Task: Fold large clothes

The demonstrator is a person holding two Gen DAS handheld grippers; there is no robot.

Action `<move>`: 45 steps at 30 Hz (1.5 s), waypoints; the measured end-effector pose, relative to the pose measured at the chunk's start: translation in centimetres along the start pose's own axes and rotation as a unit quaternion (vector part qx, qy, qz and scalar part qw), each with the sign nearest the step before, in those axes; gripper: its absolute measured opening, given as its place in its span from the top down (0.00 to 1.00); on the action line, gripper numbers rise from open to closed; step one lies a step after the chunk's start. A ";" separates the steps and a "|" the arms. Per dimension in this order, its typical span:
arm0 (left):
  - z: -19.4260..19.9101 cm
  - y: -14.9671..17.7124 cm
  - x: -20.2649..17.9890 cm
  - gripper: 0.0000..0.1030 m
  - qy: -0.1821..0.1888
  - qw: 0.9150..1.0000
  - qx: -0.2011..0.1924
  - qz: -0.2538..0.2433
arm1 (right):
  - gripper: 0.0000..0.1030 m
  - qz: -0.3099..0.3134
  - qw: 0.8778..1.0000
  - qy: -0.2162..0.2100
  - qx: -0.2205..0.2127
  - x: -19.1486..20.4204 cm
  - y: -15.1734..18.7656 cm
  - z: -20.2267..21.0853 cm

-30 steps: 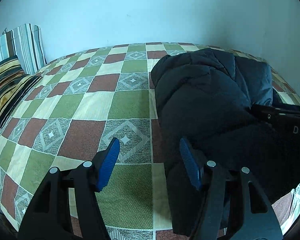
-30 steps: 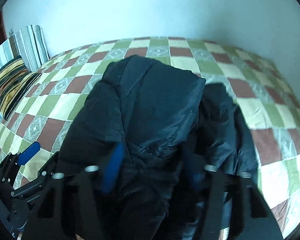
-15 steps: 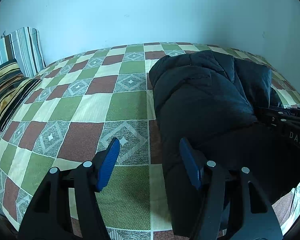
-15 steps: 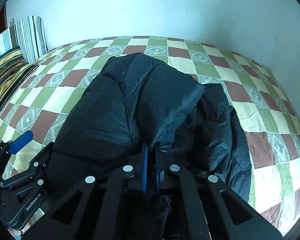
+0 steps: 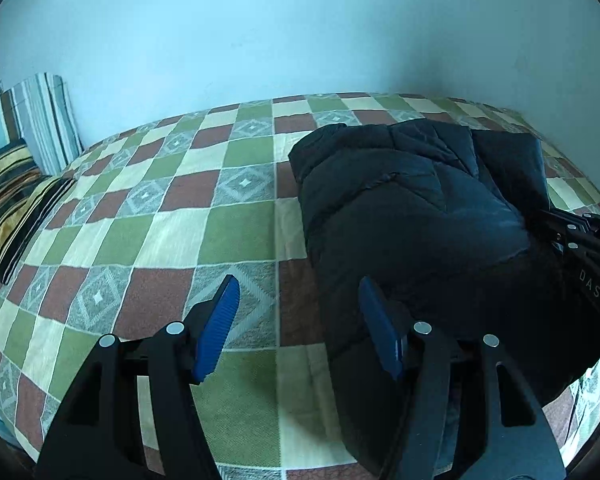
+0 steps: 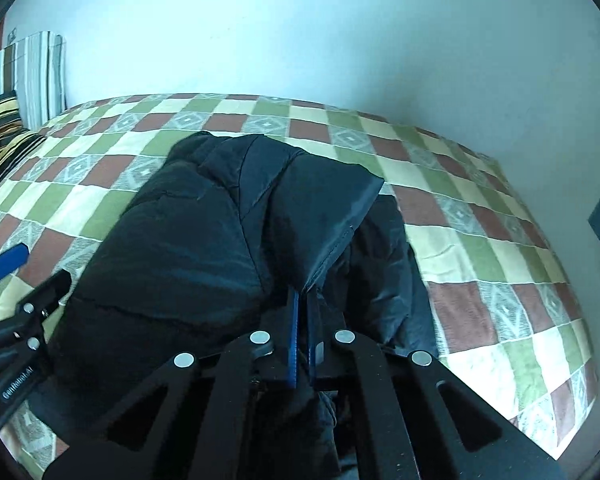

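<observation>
The black padded jacket (image 6: 204, 248) lay bunched in a thick mound on the checked bedspread (image 5: 148, 240), toward the bed's near edge and well apart from the striped pillows (image 5: 16, 184) at its far left end. One panel was already doubled over the body, its stitched hem (image 6: 342, 236) running down from the top of the mound to the near side.

The right gripper (image 6: 302, 320) was pinched tight on the near end of that hem, blue pads (image 6: 293, 340) almost together with a thin layer of the shell between them. The left gripper (image 5: 300, 312) hung beside the jacket's left edge with its jaws half spread and nothing between them: one pad (image 5: 218, 328) stood over bare bedspread, the other (image 5: 380, 332) against or just in front of the jacket's side; contact could not be told.

The step in hand looked like taking hold of the near edge to carry it over for another fold. To do it well, the right grip probably needed more than the slippery outer shell, since a padded coat can slide out of a shallow pinch. The left tongs should bite the matching edge on the jacket's left side before any lift, so both corners rise level. Lifting one-handed would likely drag the mound askew and undo the fold already made.
</observation>
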State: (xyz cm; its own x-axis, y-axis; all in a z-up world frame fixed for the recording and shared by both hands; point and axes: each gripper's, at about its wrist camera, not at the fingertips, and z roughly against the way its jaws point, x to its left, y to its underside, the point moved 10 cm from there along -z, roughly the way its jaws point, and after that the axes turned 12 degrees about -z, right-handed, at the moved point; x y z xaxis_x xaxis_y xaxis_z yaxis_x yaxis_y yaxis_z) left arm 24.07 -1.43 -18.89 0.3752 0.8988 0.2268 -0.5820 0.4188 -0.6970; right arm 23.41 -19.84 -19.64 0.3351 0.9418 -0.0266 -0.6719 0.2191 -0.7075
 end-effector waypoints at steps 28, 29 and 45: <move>-7.2 -2.0 -9.7 0.47 0.019 0.995 0.042 -0.086 | 0.96 -0.066 0.993 -0.014 0.101 -7.6 4.1 -9.8; -7.2 -1.9 -9.7 0.47 0.019 0.995 0.041 -0.085 | 0.96 -0.070 0.993 -0.015 0.096 -7.6 3.9 -9.4; -7.0 -2.0 -10.0 0.48 0.014 0.996 0.030 -0.087 | 0.95 -0.047 0.997 -0.012 0.068 -7.8 7.5 -3.9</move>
State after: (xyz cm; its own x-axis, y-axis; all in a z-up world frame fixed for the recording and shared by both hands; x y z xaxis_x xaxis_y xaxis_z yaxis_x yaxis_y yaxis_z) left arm 26.47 -12.19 -24.53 0.4933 0.8088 0.3201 -0.5486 0.5749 -0.6071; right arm 18.35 -26.54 -27.49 0.3863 0.9208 0.0537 -0.7214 0.3379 -0.6045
